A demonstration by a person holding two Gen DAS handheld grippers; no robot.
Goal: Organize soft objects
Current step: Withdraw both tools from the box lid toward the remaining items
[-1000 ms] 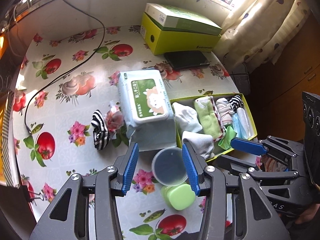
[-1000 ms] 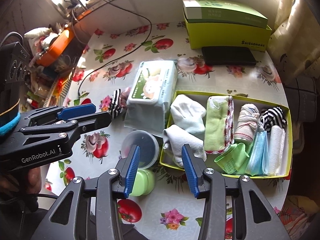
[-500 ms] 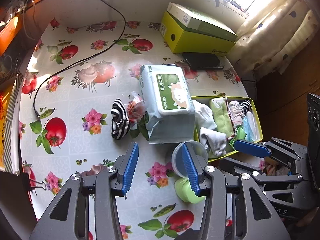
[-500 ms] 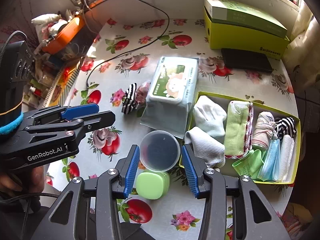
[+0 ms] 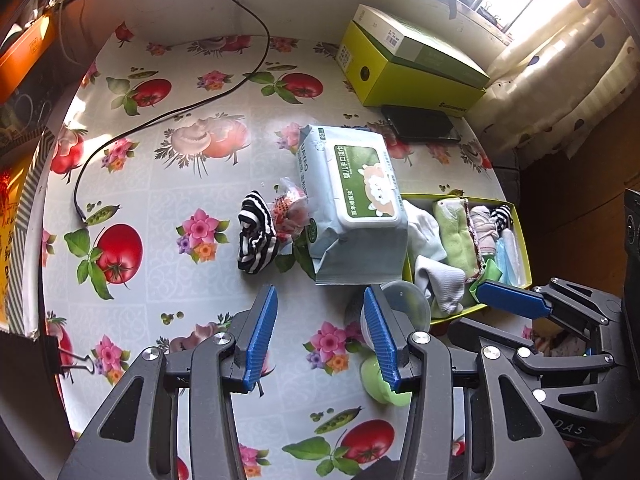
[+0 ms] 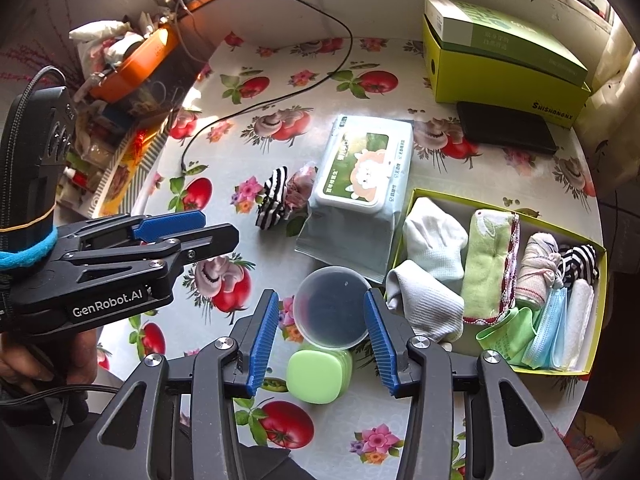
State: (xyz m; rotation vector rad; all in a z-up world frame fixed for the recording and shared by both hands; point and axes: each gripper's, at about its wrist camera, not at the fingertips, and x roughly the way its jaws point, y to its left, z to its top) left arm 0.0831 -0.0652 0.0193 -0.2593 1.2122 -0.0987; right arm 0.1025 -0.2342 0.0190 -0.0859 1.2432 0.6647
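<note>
Both grippers, left gripper (image 5: 320, 336) and right gripper (image 6: 318, 332), are hovering half-wide and empty; likely next: reaching far-left for the striped sock (image 5: 256, 236), then boxing it in the tray (image 6: 600, 300).

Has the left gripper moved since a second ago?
Yes. In the left wrist view the left gripper has shifted left: a second ago the clear cup sat between its fingers, now it lies behind the right-hand one.

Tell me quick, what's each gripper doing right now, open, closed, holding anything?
Left gripper: open, holding nothing, above the tablecloth.
Right gripper: open, holding nothing; the clear plastic cup shows between its fingers but is not gripped.
</note>
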